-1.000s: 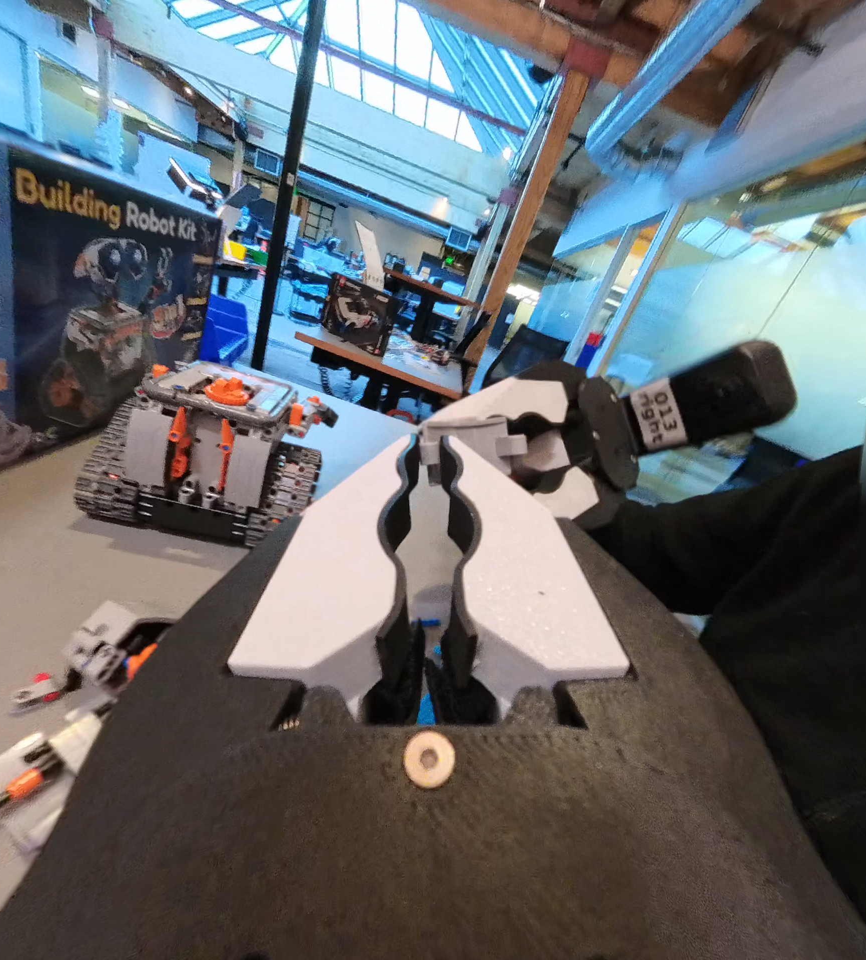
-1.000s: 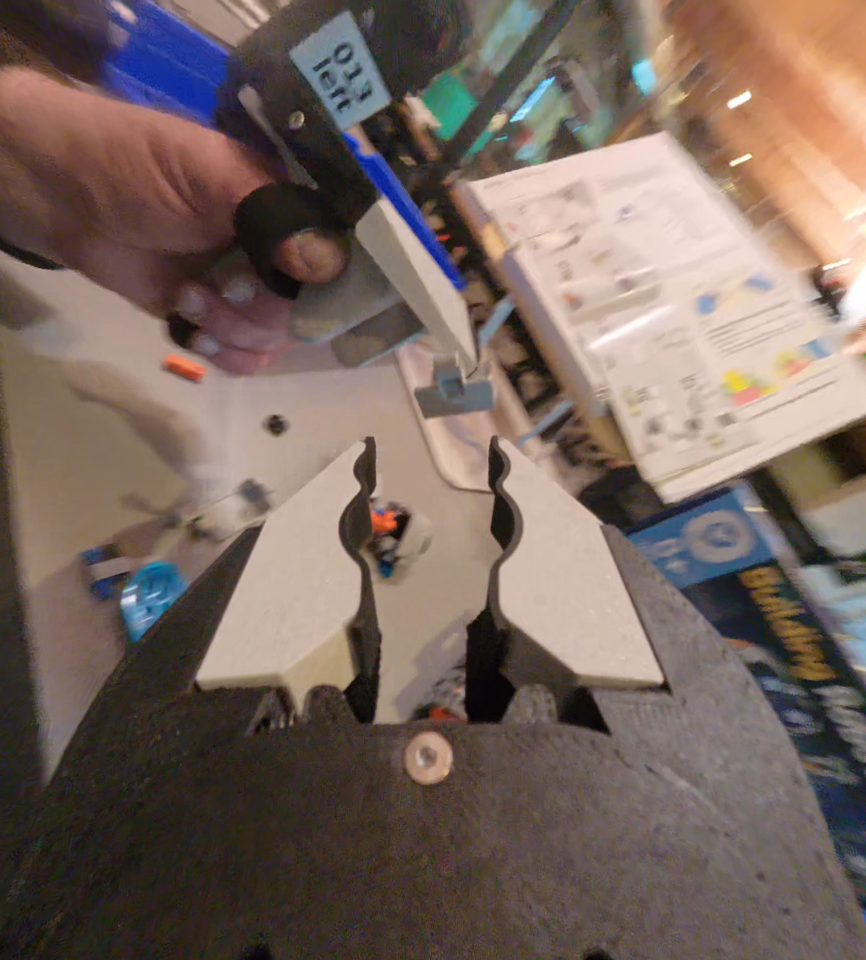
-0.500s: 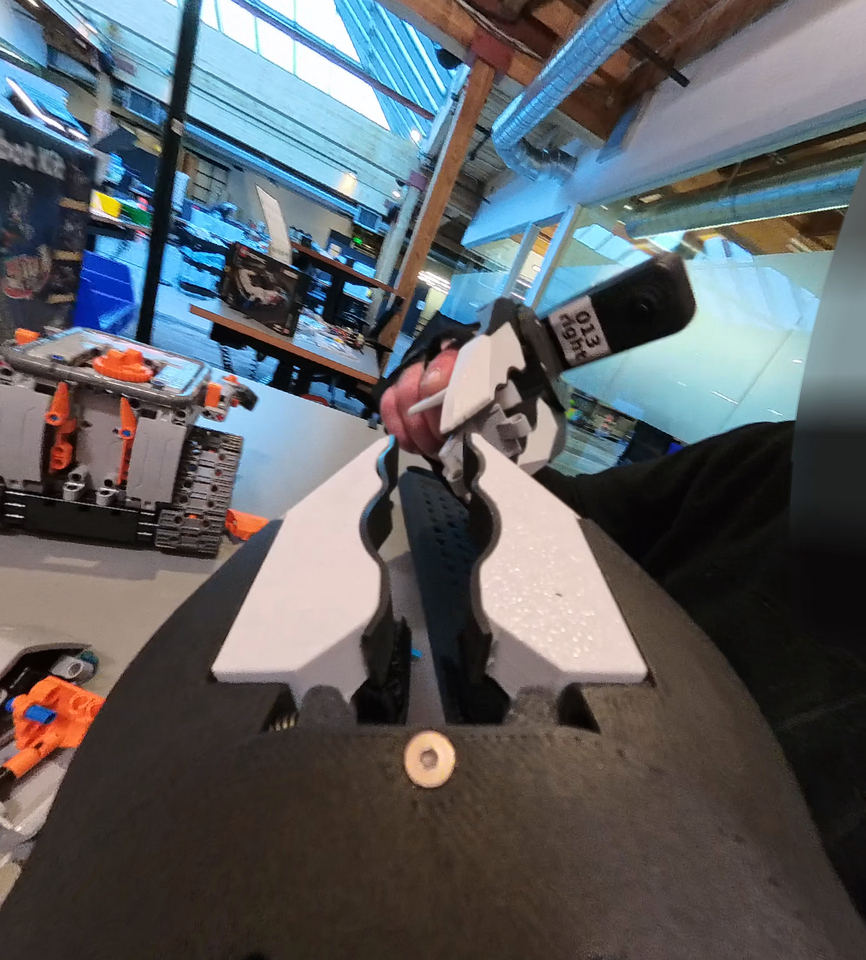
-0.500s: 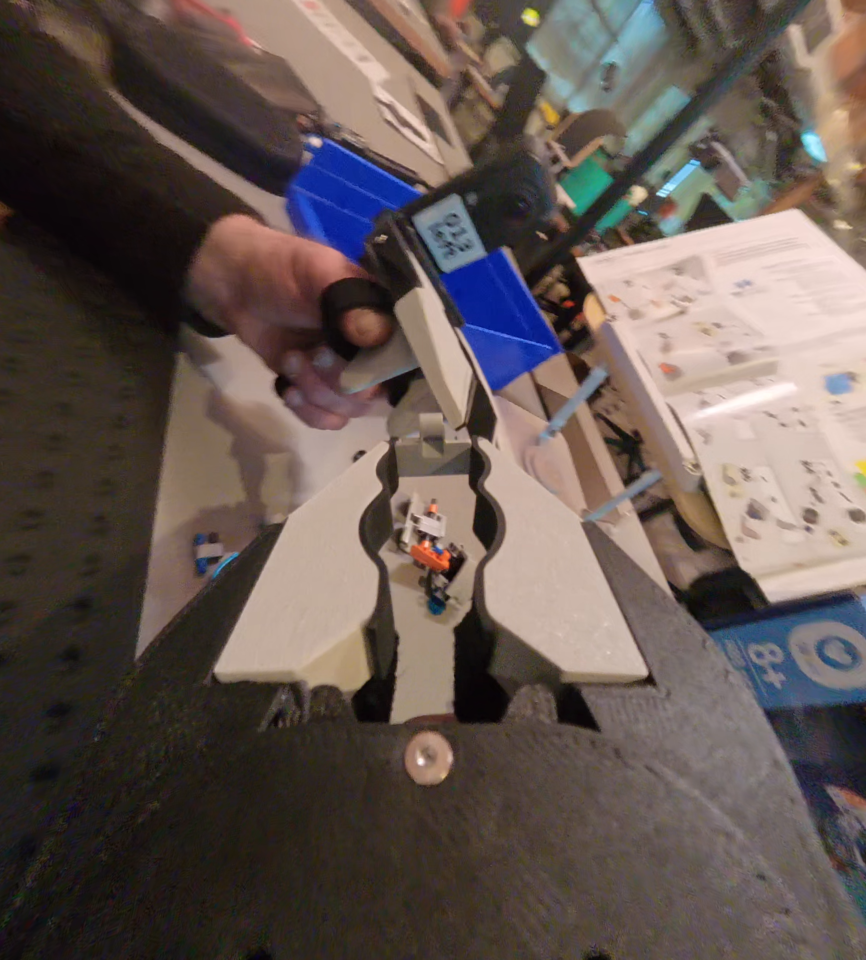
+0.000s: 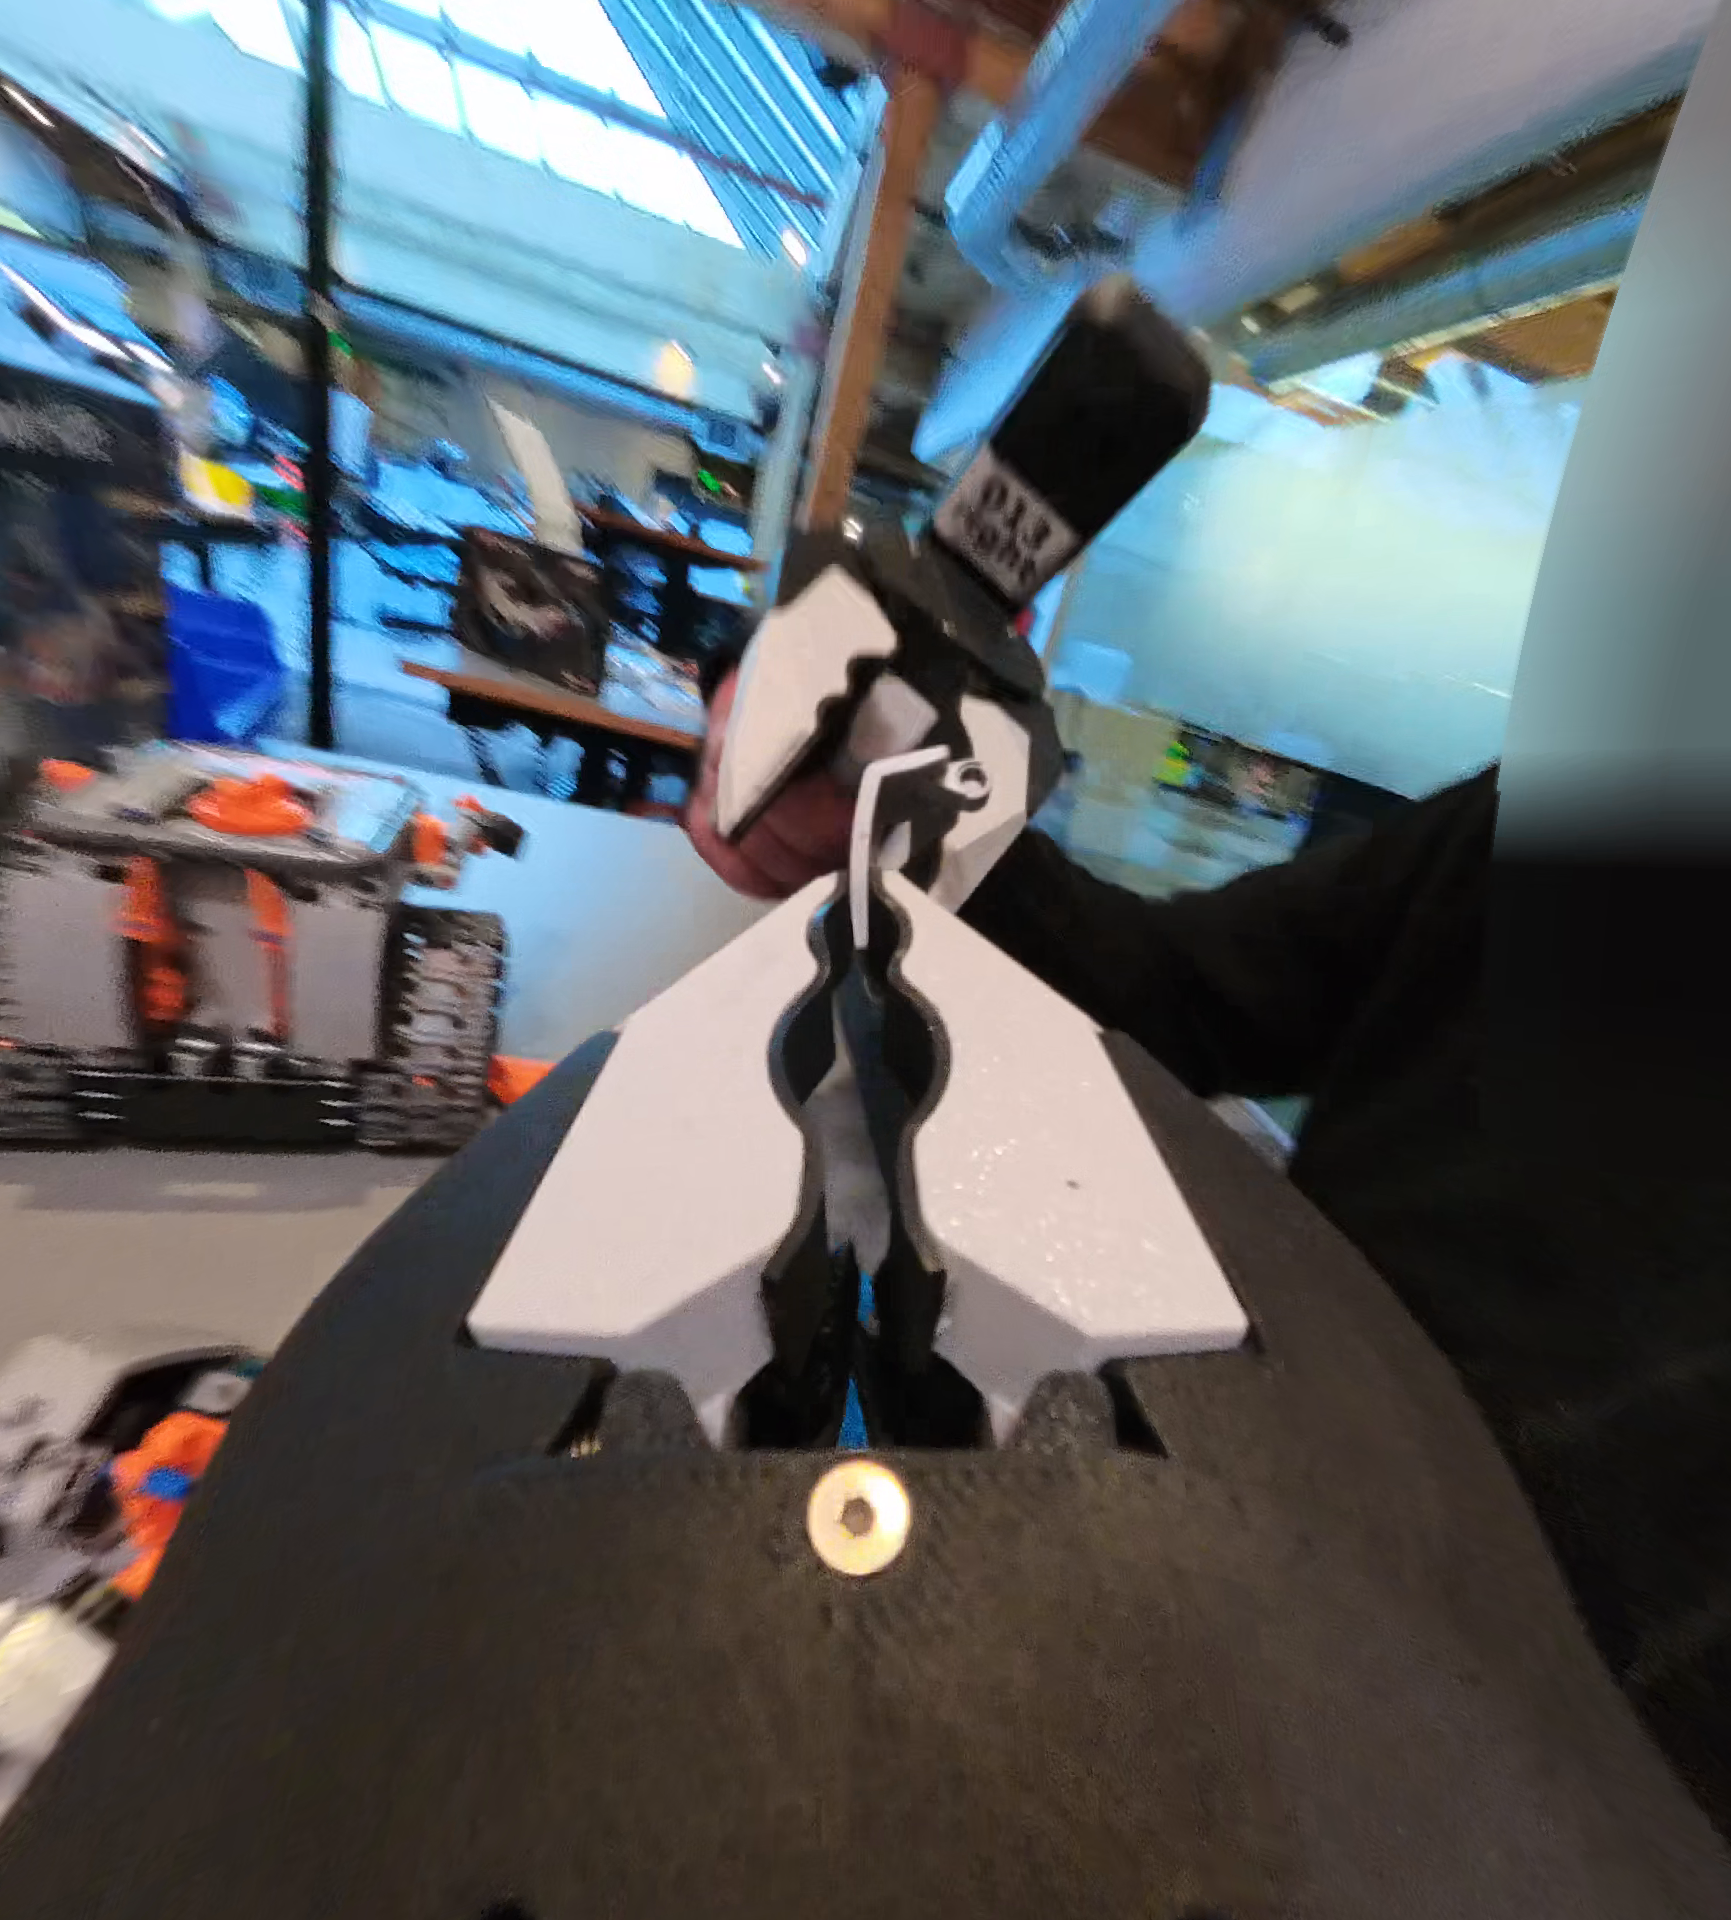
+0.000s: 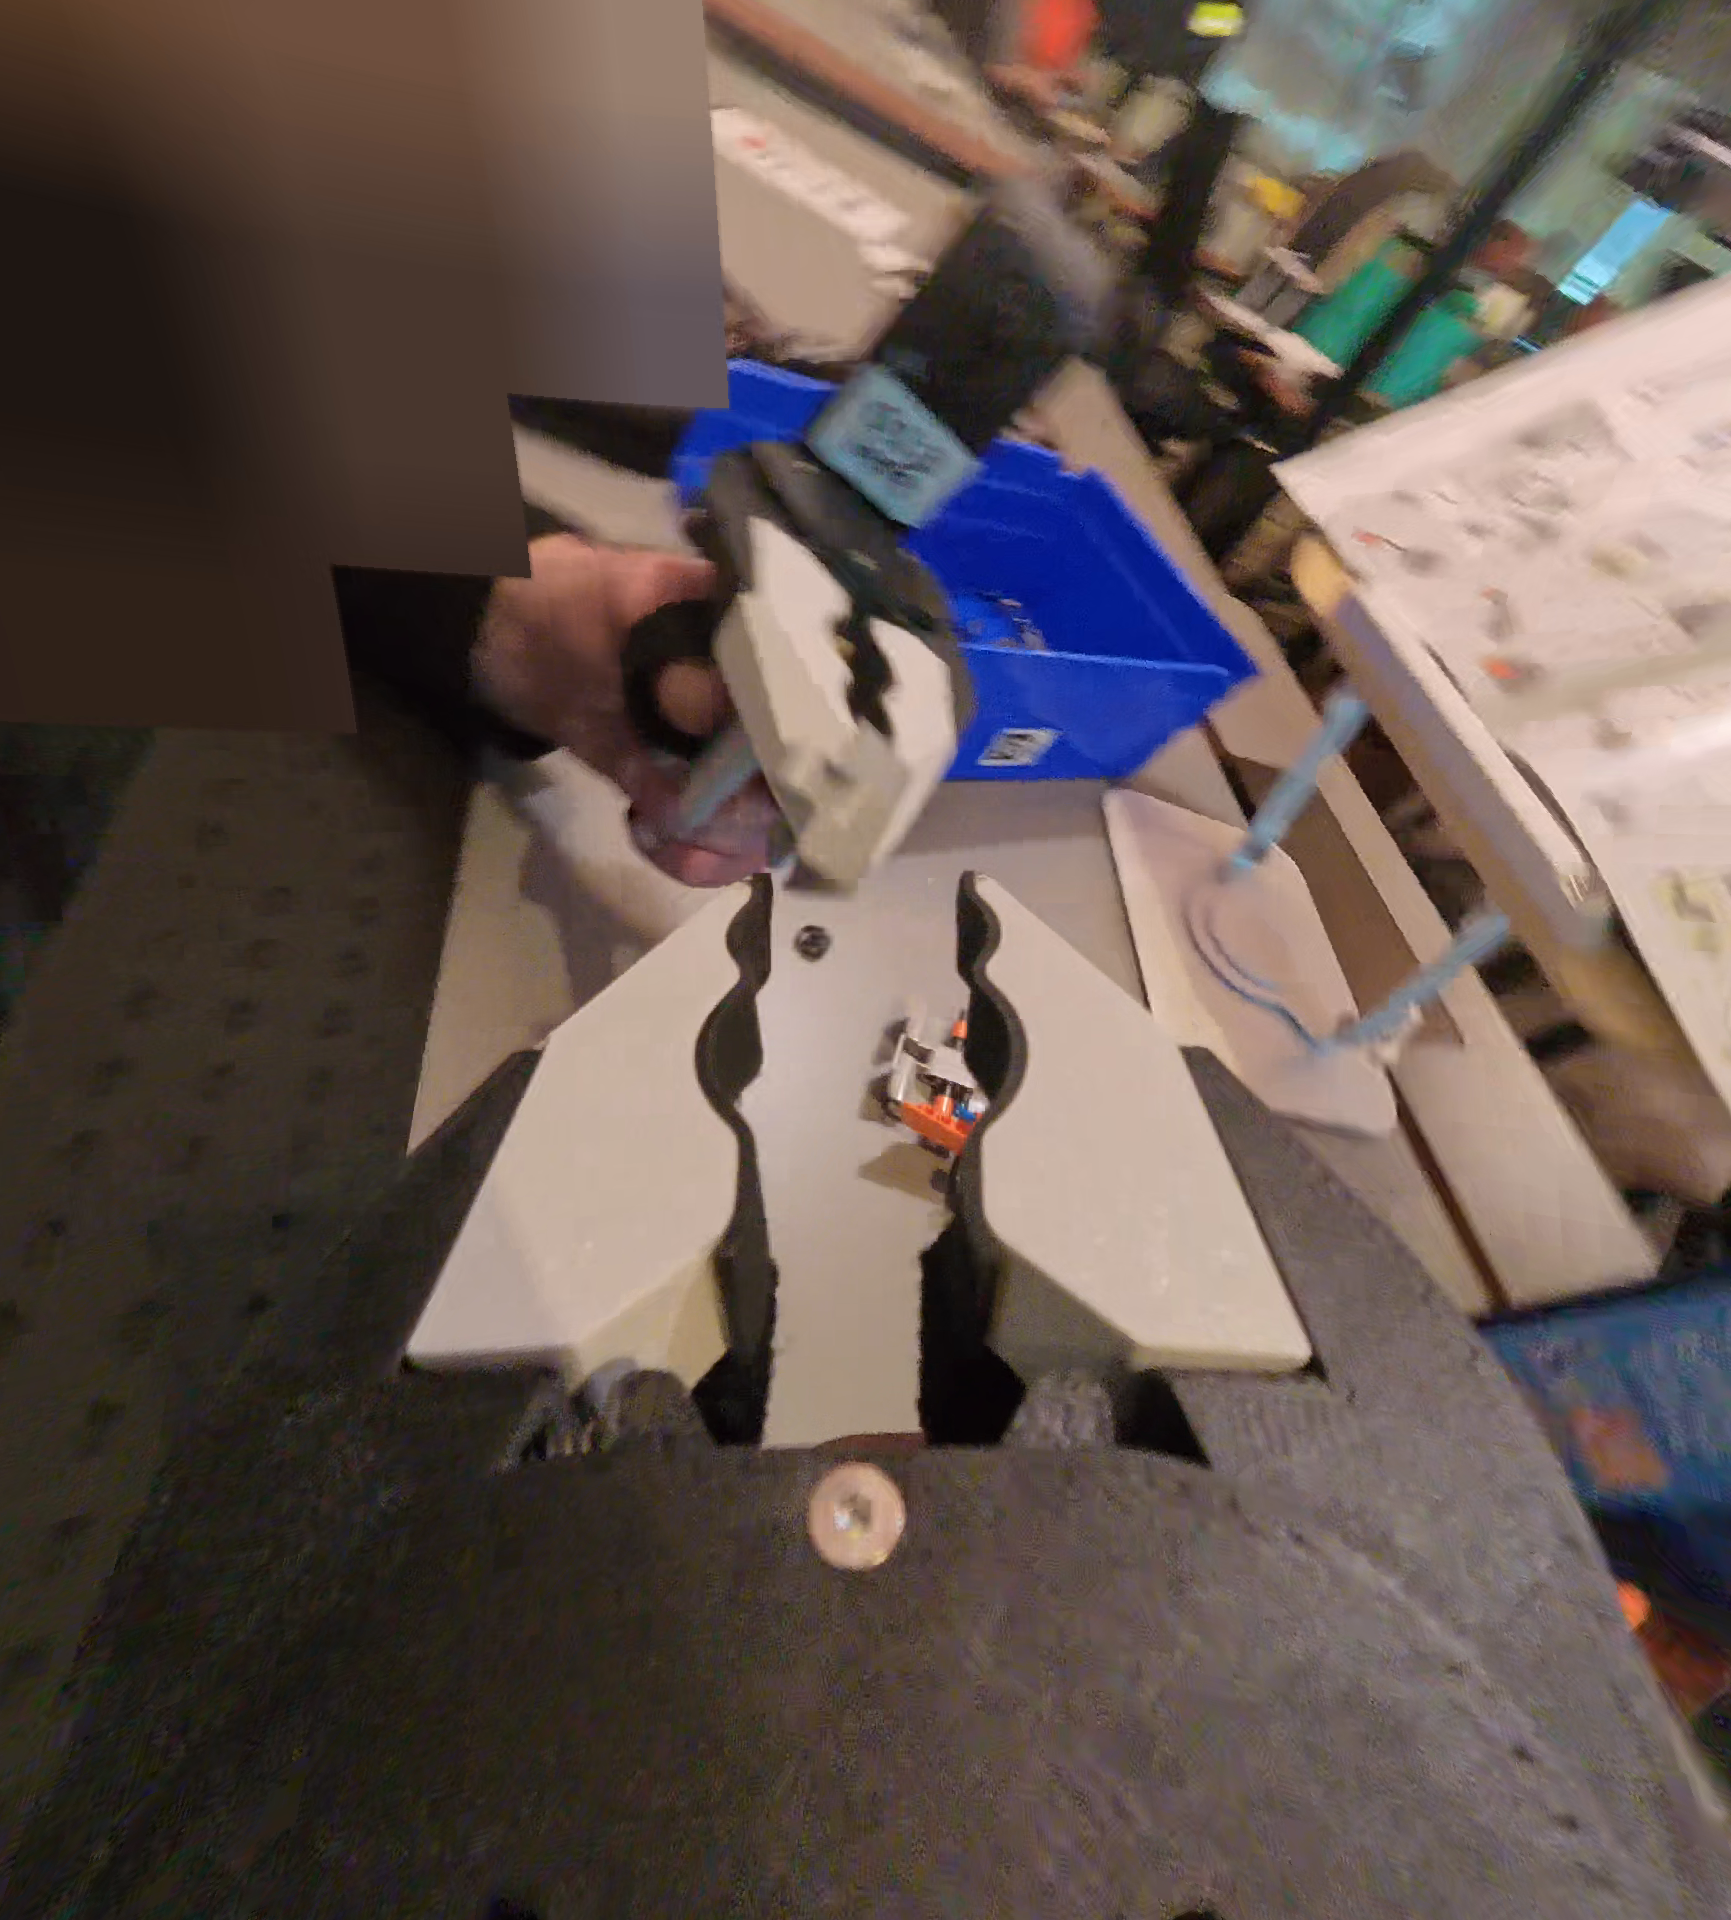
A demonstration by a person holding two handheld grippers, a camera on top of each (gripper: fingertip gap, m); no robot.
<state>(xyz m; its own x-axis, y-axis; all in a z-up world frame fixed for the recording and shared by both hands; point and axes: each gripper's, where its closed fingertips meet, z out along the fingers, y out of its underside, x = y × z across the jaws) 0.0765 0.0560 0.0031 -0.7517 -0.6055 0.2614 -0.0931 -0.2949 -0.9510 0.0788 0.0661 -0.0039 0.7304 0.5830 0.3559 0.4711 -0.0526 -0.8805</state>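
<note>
While left gripper (image 5: 859, 914) fingers pinch a thin white piece (image 5: 876, 831), right gripper (image 6: 866, 894) fingers spread wide above the grey counter (image 6: 819, 1049); tracked toy robot (image 5: 217, 956) sits toward the counter's far edge.

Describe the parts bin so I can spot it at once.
Find the grey table in the right wrist view and follow it to its far end, left of the tilted instruction sheet. The bin stands there, behind the left tongs. It is the only bright blue, open-topped box, with a sticker on its front wall.
</note>
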